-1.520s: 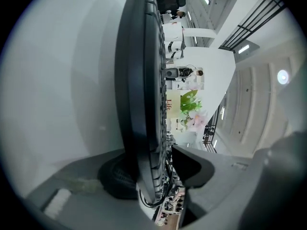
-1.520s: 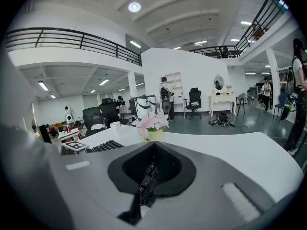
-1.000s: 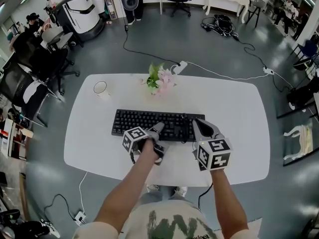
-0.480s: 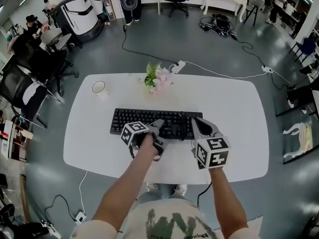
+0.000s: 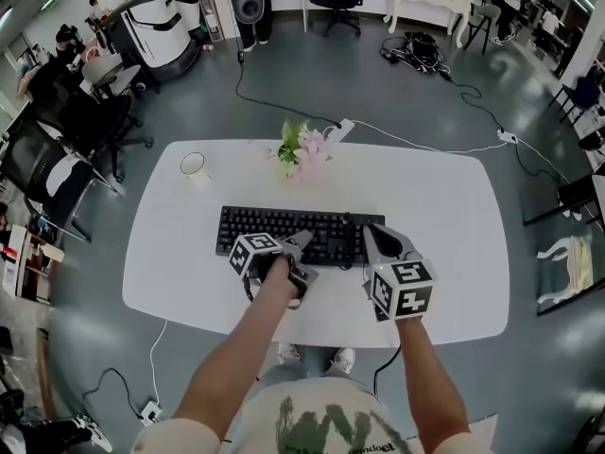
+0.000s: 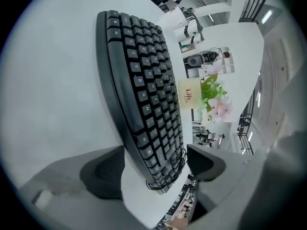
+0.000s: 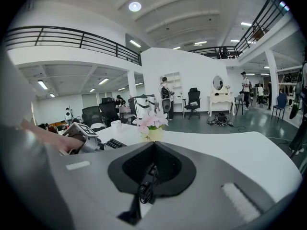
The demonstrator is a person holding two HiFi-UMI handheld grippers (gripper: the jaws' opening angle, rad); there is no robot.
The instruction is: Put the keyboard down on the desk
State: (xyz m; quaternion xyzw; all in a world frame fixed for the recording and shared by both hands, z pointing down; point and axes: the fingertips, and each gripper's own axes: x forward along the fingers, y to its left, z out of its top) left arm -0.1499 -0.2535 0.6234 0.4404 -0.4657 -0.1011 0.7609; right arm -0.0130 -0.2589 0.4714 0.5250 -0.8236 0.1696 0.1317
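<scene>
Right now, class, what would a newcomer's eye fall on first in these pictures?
The long black keyboard lies flat in the middle of the white rounded desk. The left gripper, whose jaws have just been opening, straddles the keyboard's near edge without pressing it. Behind the keyboard stands a small pot of pink flowers.

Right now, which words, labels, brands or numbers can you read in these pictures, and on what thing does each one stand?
"Life": on the front of the flower pot, seen from the left gripper view; a smaller line beneath it is too small to read.
Key markings on the keyboard: too small and blurred to read.
Print on the person's shirt: cut off at the picture's edge, not readable.
</scene>
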